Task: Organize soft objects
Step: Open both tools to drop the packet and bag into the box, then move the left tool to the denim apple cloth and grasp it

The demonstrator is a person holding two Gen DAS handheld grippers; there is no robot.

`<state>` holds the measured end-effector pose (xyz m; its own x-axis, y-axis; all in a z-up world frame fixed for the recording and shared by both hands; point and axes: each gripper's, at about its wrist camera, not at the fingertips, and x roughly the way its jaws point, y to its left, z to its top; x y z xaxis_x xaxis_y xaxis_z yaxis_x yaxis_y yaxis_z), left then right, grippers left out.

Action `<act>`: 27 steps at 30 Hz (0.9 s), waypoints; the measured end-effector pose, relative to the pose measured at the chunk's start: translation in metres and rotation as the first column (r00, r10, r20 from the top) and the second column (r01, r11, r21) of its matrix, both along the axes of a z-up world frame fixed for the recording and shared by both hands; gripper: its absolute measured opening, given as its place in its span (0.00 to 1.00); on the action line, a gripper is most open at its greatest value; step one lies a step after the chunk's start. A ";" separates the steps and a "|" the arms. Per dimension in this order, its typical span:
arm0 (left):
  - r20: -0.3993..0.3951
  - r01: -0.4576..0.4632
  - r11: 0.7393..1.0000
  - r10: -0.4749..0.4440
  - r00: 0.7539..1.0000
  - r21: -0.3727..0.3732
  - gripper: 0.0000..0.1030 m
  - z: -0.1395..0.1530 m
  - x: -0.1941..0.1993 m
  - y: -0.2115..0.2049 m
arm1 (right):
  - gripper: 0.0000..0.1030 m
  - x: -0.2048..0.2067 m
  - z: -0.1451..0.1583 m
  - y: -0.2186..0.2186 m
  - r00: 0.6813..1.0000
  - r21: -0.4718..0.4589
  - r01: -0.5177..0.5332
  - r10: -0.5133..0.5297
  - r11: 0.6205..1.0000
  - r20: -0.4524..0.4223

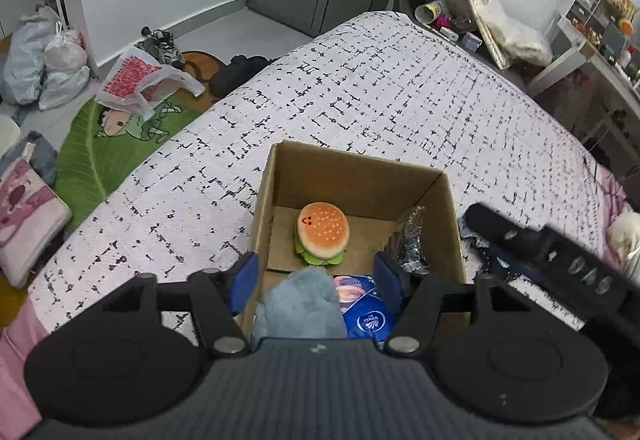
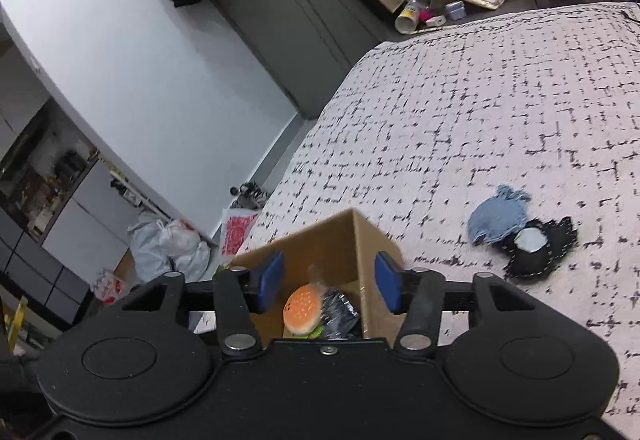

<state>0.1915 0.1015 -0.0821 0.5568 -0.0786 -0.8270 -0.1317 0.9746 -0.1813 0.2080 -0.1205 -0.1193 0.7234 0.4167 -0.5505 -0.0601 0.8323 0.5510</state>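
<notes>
An open cardboard box [image 1: 352, 170] stands on the bed. Inside lie a plush hamburger [image 1: 323, 233], a grey-blue cloth [image 1: 298, 300], a blue tissue pack [image 1: 366, 314] and a crinkled dark plastic bag [image 1: 410, 240]. My left gripper [image 1: 316, 280] is open and empty, its blue pads spread over the near end of the box above the cloth. My right gripper [image 2: 329, 284] is open and empty above the box [image 2: 340, 240], with the hamburger [image 2: 303, 310] and the dark bag [image 2: 340, 314] below it. A blue and black fabric piece [image 2: 520, 240] lies on the bed right of the box.
The bed has a white cover with black marks [image 1: 360, 88]. The other gripper's black body [image 1: 560, 260] crosses the right of the left wrist view. Bags [image 1: 48, 60], shoes and a green rug [image 1: 112, 144] lie on the floor to the left. Cluttered shelves [image 1: 600, 32] stand beyond the bed.
</notes>
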 end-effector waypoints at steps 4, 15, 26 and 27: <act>-0.003 0.028 0.999 -0.029 1.000 -0.018 0.76 0.001 -0.001 -0.007 | 0.67 -0.002 0.006 -0.015 0.999 0.024 0.032 -0.032 0.999 0.006; 0.014 0.099 0.995 -0.099 0.995 -0.030 0.93 0.015 -0.006 -0.039 | 1.00 -0.012 0.019 -0.060 0.997 0.044 0.066 -0.068 0.997 0.027; 0.065 0.119 0.986 -0.112 0.992 -0.113 1.00 0.033 -0.011 -0.070 | 1.00 -0.031 0.028 -0.096 0.994 0.032 0.080 -0.082 0.996 0.074; 0.080 0.117 0.987 -0.108 0.991 -0.112 1.00 0.035 -0.013 -0.074 | 1.00 -0.033 0.028 -0.099 0.994 0.030 0.080 -0.082 0.996 0.076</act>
<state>0.1790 0.0276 -0.0472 0.5978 -0.2372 -0.7658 -0.0048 0.9542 -0.2993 0.1753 -0.2199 -0.0908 0.7949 0.3690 -0.4816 -0.0363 0.8213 0.5693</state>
